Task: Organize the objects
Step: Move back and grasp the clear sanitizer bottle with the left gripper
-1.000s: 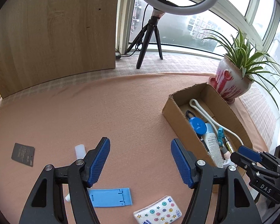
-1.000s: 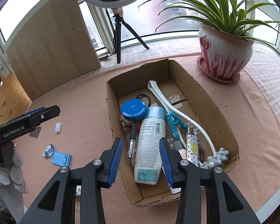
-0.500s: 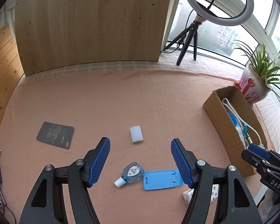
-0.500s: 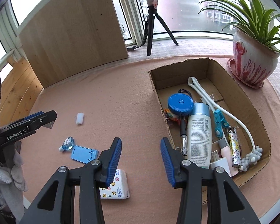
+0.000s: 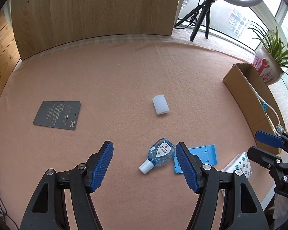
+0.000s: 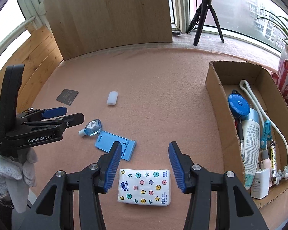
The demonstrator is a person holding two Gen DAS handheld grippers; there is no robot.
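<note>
My left gripper [image 5: 144, 164] is open and empty above the pink cloth; a small blue liquid bottle [image 5: 159, 154] lies just ahead of its right finger, beside a blue flat holder [image 5: 201, 157]. A white cap [image 5: 160, 107] lies further off, and a dark card [image 5: 57, 115] to the left. My right gripper [image 6: 143, 164] is open and empty, its jaws either side of a starred tissue pack [image 6: 144, 186]. The cardboard box [image 6: 215, 88] at the right holds several items. The left gripper also shows in the right wrist view [image 6: 67, 115].
A potted plant [image 5: 266, 69] stands beyond the box. A ring light tripod [image 6: 205, 17] and a wooden board [image 6: 109, 17] stand at the back. The table's front edge runs close under both grippers.
Both grippers have swung left, away from the box, toward the loose items. The right gripper's jaws have opened wider and now frame the tissue pack.
</note>
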